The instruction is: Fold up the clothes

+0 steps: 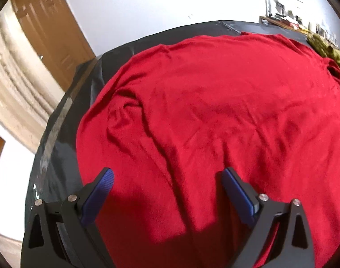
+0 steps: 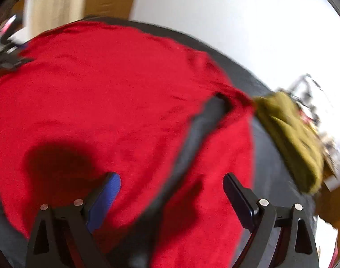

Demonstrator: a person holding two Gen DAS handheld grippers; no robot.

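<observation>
Both gripper jaws gape above the rumpled red shirt [image 1: 214, 102] spread flat.

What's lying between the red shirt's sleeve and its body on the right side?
Only a bare strip of the dark table cover; the right wrist view shows it between the red shirt's sleeve and body.

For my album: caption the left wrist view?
Open left gripper hovering over a red garment spread on a dark table.

A dark, glossy surface [image 1: 65, 120] fills the middle. Behind it stands a white wall [image 1: 147, 2], with a brown wooden door [image 1: 51, 29] at ten o'clock and a cluttered shelf [image 1: 288, 20] at two o'clock, blurred.
</observation>
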